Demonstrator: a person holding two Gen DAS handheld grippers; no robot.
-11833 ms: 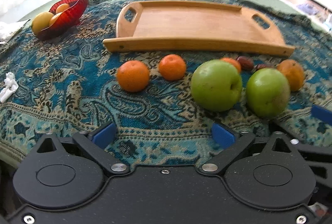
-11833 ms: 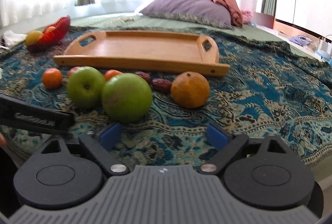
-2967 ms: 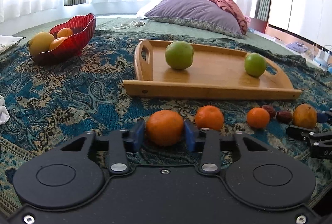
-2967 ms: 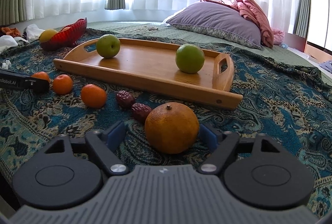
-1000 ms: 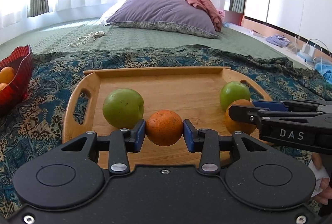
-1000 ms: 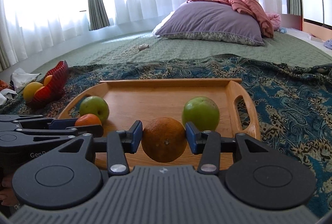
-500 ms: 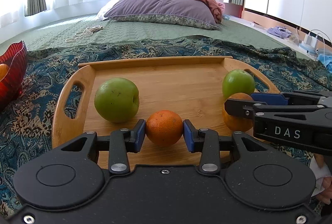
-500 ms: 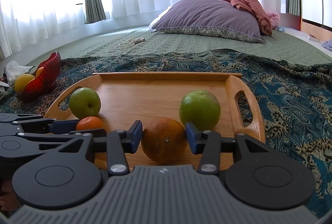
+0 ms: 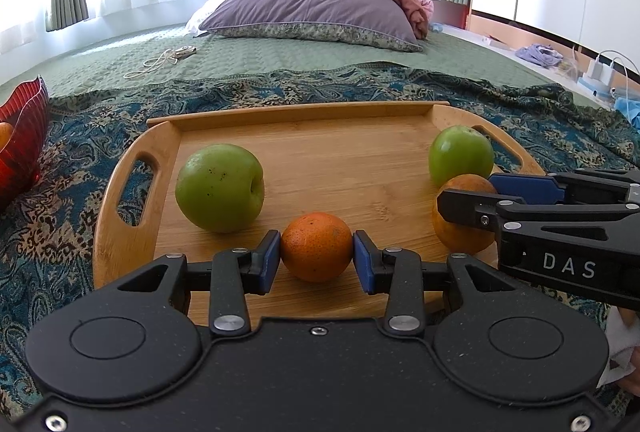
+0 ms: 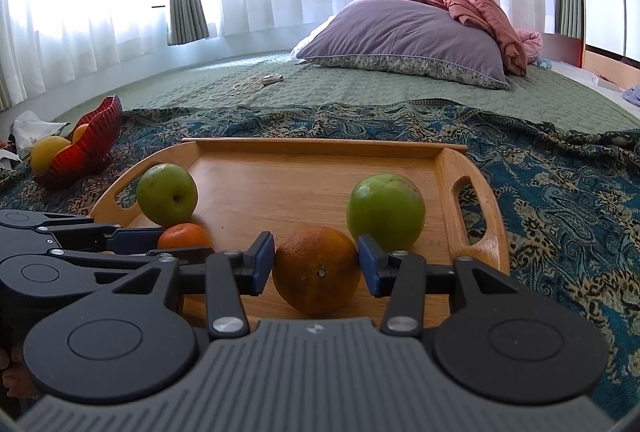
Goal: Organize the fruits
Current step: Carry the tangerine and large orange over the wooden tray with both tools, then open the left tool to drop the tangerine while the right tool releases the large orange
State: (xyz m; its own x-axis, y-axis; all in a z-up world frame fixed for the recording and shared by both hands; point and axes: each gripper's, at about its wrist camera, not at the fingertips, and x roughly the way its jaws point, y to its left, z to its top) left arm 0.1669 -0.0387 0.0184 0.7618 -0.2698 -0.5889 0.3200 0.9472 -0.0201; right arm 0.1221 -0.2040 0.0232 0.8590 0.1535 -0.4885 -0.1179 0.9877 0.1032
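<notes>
A wooden tray (image 9: 344, 160) lies on the patterned blanket and also shows in the right wrist view (image 10: 304, 184). Two green apples sit on it, one at the left (image 9: 220, 188) (image 10: 167, 194) and one at the right (image 9: 461, 155) (image 10: 385, 211). My left gripper (image 9: 316, 256) is shut on a small orange (image 9: 316, 246) low over the tray's near edge. My right gripper (image 10: 316, 264) is shut on a larger dull orange (image 10: 317, 269), next to the right apple. The left gripper's small orange also shows in the right wrist view (image 10: 182, 235).
A red glass bowl (image 10: 86, 144) with yellow and orange fruit sits left of the tray. A purple pillow (image 10: 404, 40) and pink cloth lie at the back of the green bedspread. A white cable (image 9: 160, 62) lies on the bed. Chargers and clutter (image 9: 596, 72) are far right.
Both grippers have come lower and closer over the tray with their oranges still held. The apples look larger and nearer. Earlier still, the apples and oranges lay on the blanket.
</notes>
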